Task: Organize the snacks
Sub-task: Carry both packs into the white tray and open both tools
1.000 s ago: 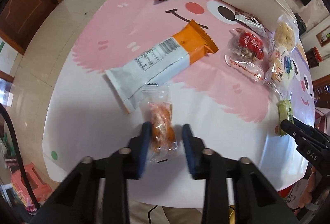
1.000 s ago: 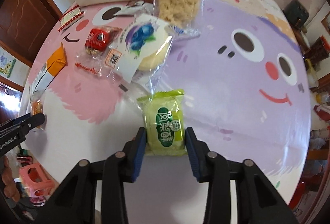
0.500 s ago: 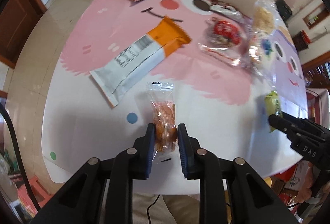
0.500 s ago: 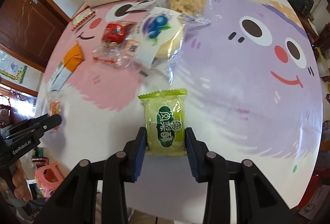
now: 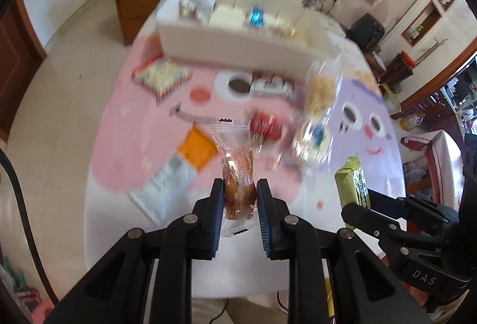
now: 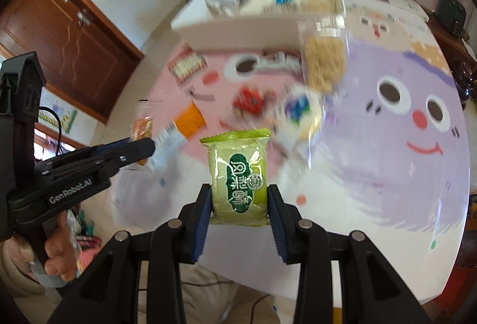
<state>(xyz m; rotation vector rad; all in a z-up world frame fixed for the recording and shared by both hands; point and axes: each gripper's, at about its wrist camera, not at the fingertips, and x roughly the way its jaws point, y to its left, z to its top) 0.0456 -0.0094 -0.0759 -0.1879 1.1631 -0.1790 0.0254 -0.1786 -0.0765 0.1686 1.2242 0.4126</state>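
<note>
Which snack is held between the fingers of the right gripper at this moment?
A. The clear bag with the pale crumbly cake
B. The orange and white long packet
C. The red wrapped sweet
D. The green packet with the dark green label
D: in the right wrist view the green packet sits clamped between the blue pads of the right gripper, raised above the table.

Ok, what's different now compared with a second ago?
Both snacks have left the table. The left gripper closed on the clear-wrapped pastry and lifted it; the right gripper raised the green packet it already held. The white box and the other snacks stayed put.
</note>
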